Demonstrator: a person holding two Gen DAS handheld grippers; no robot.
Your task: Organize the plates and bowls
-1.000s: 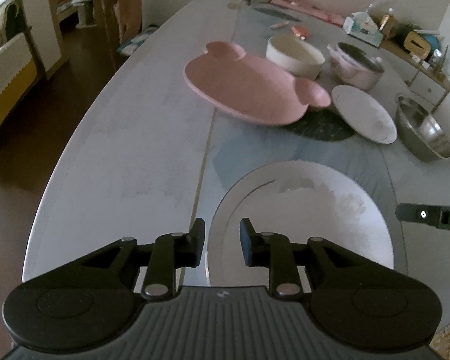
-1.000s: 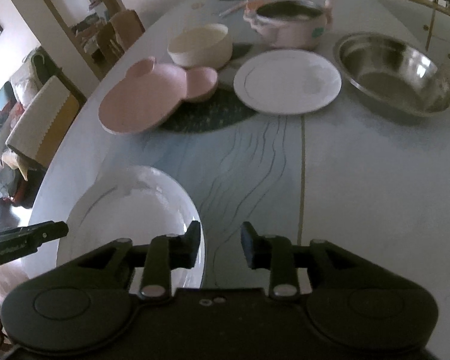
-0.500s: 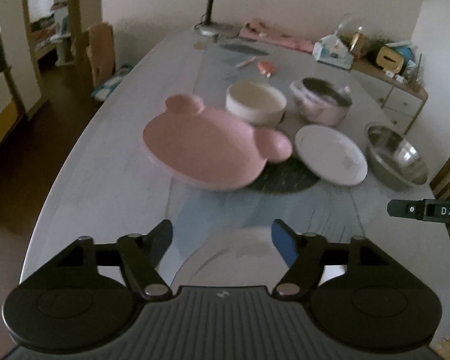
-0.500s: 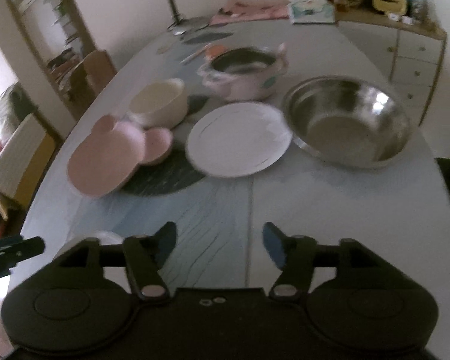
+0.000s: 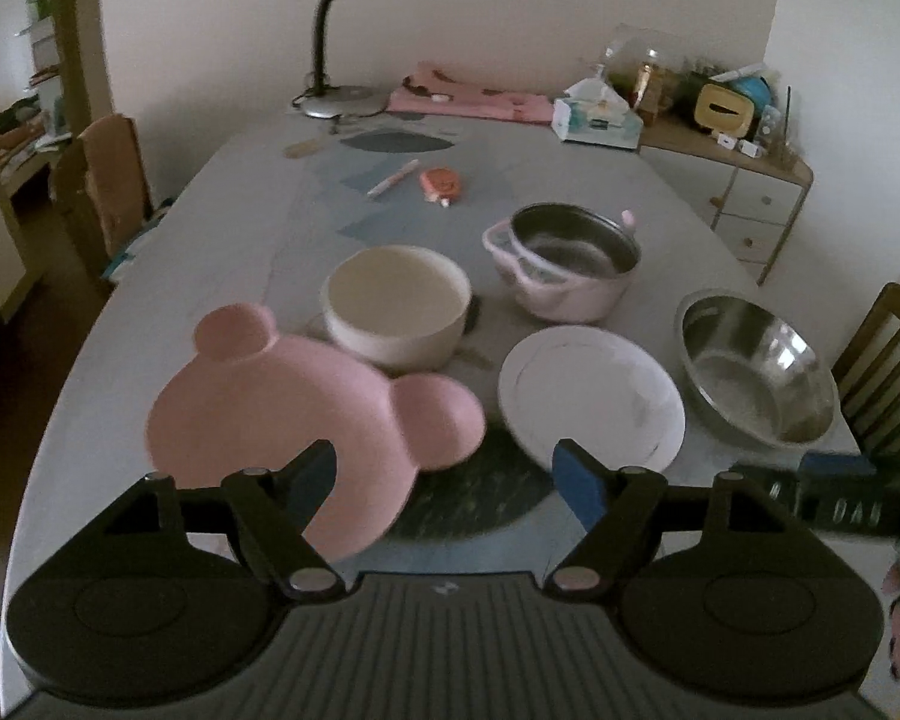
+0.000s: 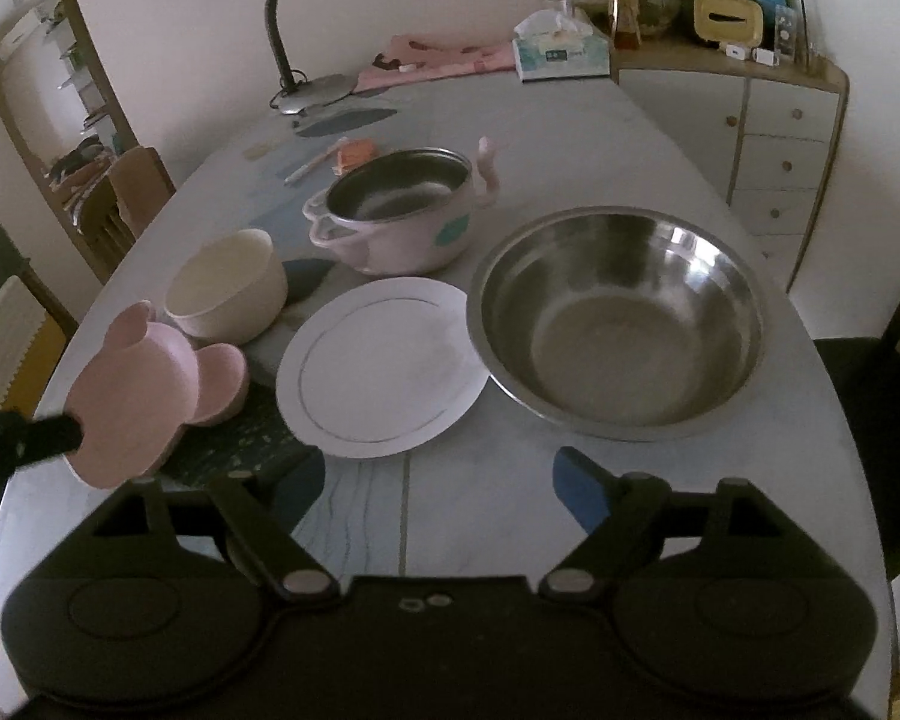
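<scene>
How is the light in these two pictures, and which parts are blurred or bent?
Left wrist view: dim, pink plate blurred, table edges bent by the fisheye. Right wrist view: dim too, sharper; glare on the steel bowl; dark corners.

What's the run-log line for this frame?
left gripper: opening, empty | right gripper: opening, empty | white plate, pink bear plate, steel bowl: on table, untouched

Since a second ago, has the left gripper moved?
Yes. The left gripper has drawn back from the table: the far desk lamp now shows, and its jaws are opening, empty.
</scene>
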